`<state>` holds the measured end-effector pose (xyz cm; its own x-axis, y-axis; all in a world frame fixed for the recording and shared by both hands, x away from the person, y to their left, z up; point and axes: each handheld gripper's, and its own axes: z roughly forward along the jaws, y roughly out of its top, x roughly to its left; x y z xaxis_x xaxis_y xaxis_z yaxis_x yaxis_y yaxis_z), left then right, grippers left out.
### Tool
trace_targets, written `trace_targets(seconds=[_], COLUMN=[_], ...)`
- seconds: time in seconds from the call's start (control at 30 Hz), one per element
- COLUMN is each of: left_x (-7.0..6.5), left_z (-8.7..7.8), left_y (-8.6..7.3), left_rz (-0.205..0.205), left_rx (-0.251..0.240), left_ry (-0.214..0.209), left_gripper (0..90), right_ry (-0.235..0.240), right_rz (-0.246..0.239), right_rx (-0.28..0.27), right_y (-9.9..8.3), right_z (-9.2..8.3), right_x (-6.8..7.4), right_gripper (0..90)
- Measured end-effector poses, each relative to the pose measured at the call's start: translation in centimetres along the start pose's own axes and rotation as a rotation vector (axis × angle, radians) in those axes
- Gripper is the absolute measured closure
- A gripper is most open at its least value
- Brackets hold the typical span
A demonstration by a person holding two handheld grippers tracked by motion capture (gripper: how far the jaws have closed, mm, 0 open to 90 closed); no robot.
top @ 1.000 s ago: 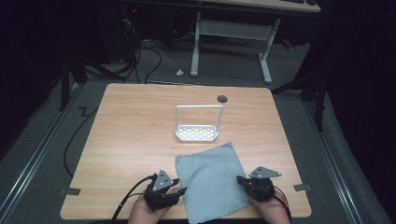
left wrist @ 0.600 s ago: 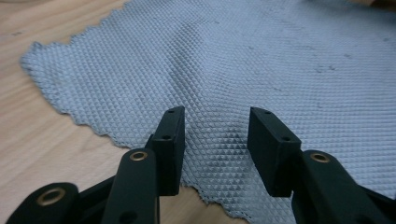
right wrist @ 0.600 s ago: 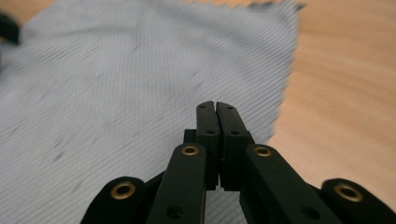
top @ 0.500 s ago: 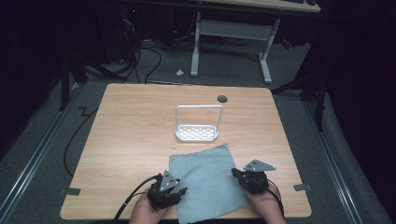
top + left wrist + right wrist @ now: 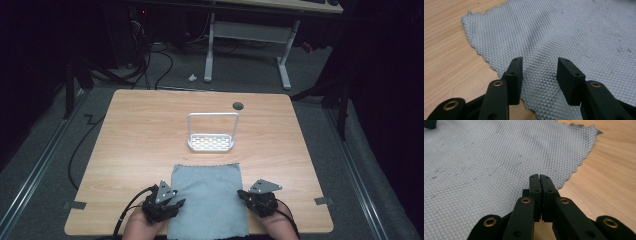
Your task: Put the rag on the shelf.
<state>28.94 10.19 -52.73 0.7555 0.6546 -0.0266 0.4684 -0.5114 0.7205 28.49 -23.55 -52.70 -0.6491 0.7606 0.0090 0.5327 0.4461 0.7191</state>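
A grey waffle-weave cloth (image 5: 207, 200) lies flat at the table's near edge, square to it. My left gripper (image 5: 175, 204) sits at the cloth's left edge. In the left gripper view its jaws (image 5: 540, 63) stand apart just above the cloth (image 5: 564, 37); they have just been opening a little, with nothing pinched between them. My right gripper (image 5: 245, 196) is at the cloth's right edge. In the right gripper view its jaws (image 5: 539, 177) are pressed together over the cloth (image 5: 486, 157) near its zigzag border, and no fabric shows between them.
A white wire rack (image 5: 211, 142) with a tall handle stands mid-table just beyond the cloth. A round cable hole (image 5: 238, 105) is near the far edge of the wooden table (image 5: 140, 130). Tape marks (image 5: 75, 204) (image 5: 323, 201) flag the near corners.
The cloth lay skewed before and now lies square to the table edge, a little further left. Both grippers shifted left with it.
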Motion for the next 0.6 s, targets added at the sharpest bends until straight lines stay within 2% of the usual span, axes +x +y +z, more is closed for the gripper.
trace_targets(seconds=[0.07,0.1,0.17,0.2,0.23,0.3,0.37,0.43,0.5,0.6], left_x=[0.1,0.1,0.6,1.6,1.6,2.9,4.1,5.1,5.4,6.3], left_z=[-0.1,-0.1,-0.3,-0.6,-0.6,-0.7,-0.6,0.1,0.6,1.9], left_y=[0.2,0.2,0.2,0.4,0.4,0.6,1.0,1.4,1.5,1.9], left_rz=[-0.007,-0.007,-0.036,-0.070,-0.070,-0.132,-0.179,-0.184,-0.191,-0.202], left_rx=[0.020,0.020,0.004,-0.042,-0.042,-0.093,-0.118,-0.136,-0.133,-0.109], left_ry=[-0.020,-0.020,-0.028,-0.004,-0.004,0.011,0.029,0.073,0.076,0.111], left_gripper=[54.8,54.9,54.9,54.9,54.9,54.9,54.5,54.5,54.5,54.6], right_ry=[0.020,0.023,0.018,0.020,0.020,0.017,0.009,0.003,-0.002,-0.010], right_rz=[-0.008,-0.013,-0.017,-0.011,-0.002,0.001,0.001,0.004,0.008,0.013], right_rx=[0.008,0.008,-0.012,-0.027,-0.035,-0.039,-0.029,-0.028,-0.037,-0.039], right_y=[-0.2,-0.2,-0.1,0.0,0.0,0.0,-0.2,-0.3,-0.3,-0.4], right_z=[-0.3,-0.4,-0.7,-0.9,-1.0,-1.0,-0.9,-1.0,-1.1,-1.2], right_x=[0.3,0.4,0.3,0.2,0.0,-0.2,-0.5,-0.7,-0.9,-1.1], right_gripper=[88.9,88.1,87.1,86.9,86.8,86.8,86.2,85.6,85.1,84.7])
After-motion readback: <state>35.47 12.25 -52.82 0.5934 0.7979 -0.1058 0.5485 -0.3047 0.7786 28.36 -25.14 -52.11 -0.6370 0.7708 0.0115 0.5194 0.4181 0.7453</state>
